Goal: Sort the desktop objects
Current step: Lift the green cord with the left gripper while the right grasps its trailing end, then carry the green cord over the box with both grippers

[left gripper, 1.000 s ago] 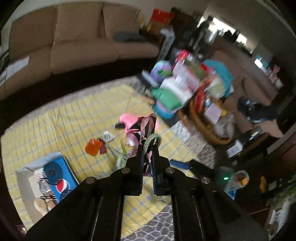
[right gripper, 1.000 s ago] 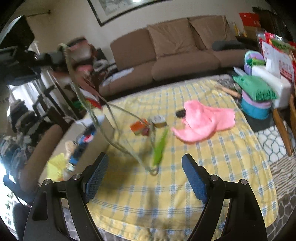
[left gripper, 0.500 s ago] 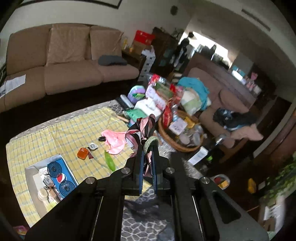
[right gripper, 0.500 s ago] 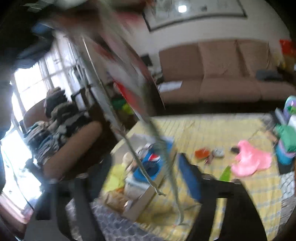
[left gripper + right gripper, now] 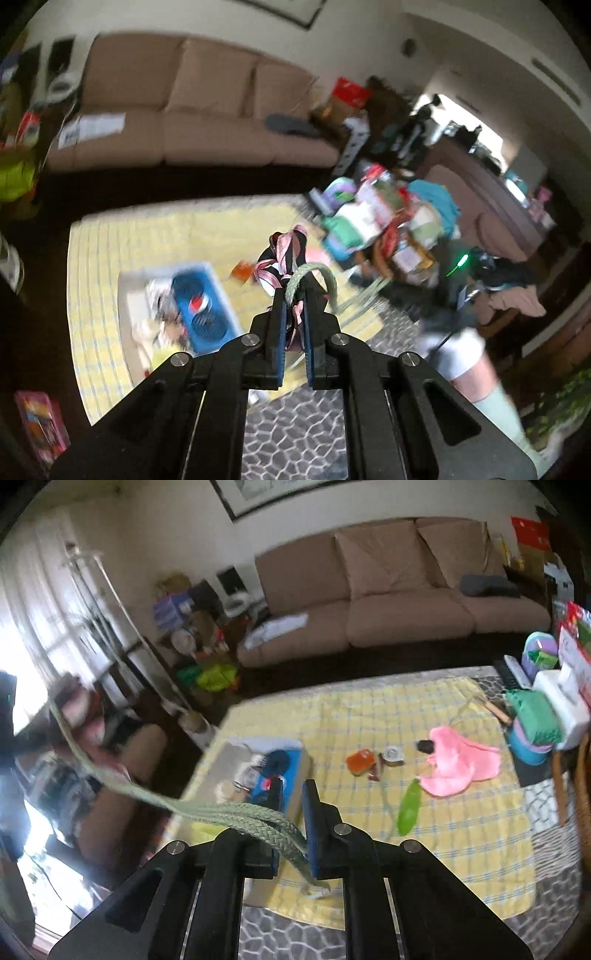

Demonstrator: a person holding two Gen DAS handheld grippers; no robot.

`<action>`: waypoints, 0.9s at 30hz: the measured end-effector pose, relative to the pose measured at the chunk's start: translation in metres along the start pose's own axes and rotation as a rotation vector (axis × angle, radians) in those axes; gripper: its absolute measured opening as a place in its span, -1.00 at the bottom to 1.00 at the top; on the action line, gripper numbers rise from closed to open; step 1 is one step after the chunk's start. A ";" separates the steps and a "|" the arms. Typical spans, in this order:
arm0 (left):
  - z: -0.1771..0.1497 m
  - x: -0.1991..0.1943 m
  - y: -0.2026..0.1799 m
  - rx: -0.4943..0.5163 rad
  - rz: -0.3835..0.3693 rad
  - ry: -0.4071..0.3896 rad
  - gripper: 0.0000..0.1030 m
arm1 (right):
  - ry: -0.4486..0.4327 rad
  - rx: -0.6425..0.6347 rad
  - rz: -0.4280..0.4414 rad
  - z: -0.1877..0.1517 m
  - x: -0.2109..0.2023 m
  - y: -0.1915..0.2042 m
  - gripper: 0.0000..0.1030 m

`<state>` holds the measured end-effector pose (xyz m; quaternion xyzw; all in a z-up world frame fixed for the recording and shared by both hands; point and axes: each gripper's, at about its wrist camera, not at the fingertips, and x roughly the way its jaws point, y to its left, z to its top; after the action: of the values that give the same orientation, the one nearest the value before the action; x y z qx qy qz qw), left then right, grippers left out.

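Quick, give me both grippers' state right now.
Left gripper: shut on the pink ribbon bundle with the green braided cord.
Right gripper: shut on the green braided cord.

The one mark that can be made out is the round red, white and blue Pepsi logo (image 5: 198, 303) on the blue pack (image 5: 207, 306) lying in the open box (image 5: 147, 291), which sits on the yellow checked cloth (image 5: 110, 236) toward its left edge in the left wrist view. In the right wrist view that blue pack (image 5: 280, 771) is too blurred to read. The white paper (image 5: 90, 127) on the sofa (image 5: 207, 110) carries dark print too small to read.
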<state>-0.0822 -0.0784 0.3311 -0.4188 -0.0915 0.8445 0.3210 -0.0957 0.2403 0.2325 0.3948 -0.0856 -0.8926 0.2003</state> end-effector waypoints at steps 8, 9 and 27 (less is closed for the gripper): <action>-0.035 0.094 0.054 -0.104 -0.033 0.097 -0.86 | 0.168 -0.045 -0.147 -0.019 0.131 -0.033 -0.77; -0.035 0.104 0.056 -0.107 -0.039 0.103 -0.85 | 0.177 -0.054 -0.166 -0.021 0.147 -0.039 -0.77; -0.011 0.210 0.054 -0.088 -0.147 0.173 -0.86 | 0.207 -0.119 -0.250 -0.041 0.252 -0.099 -0.72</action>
<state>-0.1917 0.0084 0.1654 -0.4960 -0.1310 0.7747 0.3698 -0.2473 0.2234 0.0046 0.4796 0.0384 -0.8685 0.1187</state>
